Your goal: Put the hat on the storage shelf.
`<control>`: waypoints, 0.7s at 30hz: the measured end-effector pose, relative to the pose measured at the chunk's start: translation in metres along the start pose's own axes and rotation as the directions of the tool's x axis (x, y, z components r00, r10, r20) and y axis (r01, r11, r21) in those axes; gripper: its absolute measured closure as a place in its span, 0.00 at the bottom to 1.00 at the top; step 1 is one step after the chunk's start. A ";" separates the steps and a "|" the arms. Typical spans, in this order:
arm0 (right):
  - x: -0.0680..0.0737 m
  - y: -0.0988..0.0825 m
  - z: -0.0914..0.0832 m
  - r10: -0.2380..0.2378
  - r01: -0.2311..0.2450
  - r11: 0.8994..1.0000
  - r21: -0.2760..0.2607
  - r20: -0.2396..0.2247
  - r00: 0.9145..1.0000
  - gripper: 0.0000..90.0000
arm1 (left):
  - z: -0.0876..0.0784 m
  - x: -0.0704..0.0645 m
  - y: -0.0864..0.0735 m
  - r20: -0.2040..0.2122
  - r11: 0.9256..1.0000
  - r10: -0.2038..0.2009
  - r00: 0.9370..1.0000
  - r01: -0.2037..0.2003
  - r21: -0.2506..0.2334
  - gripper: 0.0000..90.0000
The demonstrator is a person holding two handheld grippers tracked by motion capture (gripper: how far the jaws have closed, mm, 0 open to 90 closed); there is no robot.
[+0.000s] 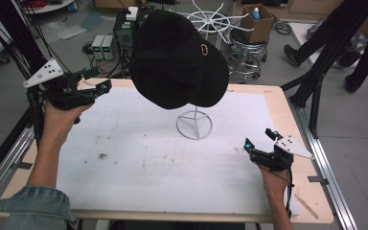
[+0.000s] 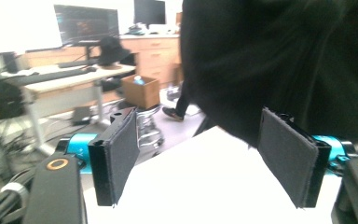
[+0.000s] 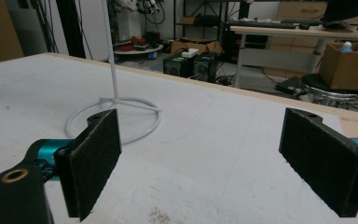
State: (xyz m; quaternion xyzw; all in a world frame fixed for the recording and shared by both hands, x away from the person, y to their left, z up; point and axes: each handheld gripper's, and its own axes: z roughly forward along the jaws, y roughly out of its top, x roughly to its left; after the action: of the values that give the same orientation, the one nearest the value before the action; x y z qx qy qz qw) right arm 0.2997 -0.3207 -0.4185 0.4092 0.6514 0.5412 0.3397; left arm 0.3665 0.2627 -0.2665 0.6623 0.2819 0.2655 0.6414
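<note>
The black cap [image 1: 179, 57] sat on a white wire stand [image 1: 194, 125] at the centre of the white table [image 1: 124, 182]; its crown bore a small round emblem. The left gripper [image 1: 98, 86] hovered near the cap's left side, jaws spread and empty; the right gripper [image 1: 258, 140] sat well apart at the table's right, jaws likewise spread.

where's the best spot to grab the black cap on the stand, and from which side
Probably the cap's lower edge on the person's left, where the fabric hangs free of the thin white wire stand. The left gripper is already level with that edge, jaws open, so it could come in sideways, pinch the rim and lift the cap up off the stand.
</note>
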 end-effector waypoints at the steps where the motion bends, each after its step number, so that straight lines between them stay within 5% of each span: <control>1: 0.001 0.000 0.002 0.008 -0.008 1.000 0.000 -0.002 1.000 0.13 | -0.004 -0.001 -0.005 -0.019 1.000 0.004 1.000 -0.003 0.005 0.29; 8: 0.004 0.001 0.008 0.005 -0.005 1.000 -0.001 -0.008 1.000 0.13 | -0.024 -0.013 -0.034 -0.123 0.999 0.038 0.992 -0.034 0.035 0.26; 21: 0.008 0.003 0.012 0.000 0.000 1.000 -0.005 -0.006 1.000 0.12 | -0.054 -0.027 -0.081 -0.233 1.000 0.001 0.972 0.005 0.023 0.23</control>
State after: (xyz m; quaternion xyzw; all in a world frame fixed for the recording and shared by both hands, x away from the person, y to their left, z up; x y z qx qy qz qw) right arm 0.3071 -0.3080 -0.4179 0.4069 0.6510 0.5439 0.3388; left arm 0.3062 0.2827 -0.3454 0.6338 0.3590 0.3375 0.5963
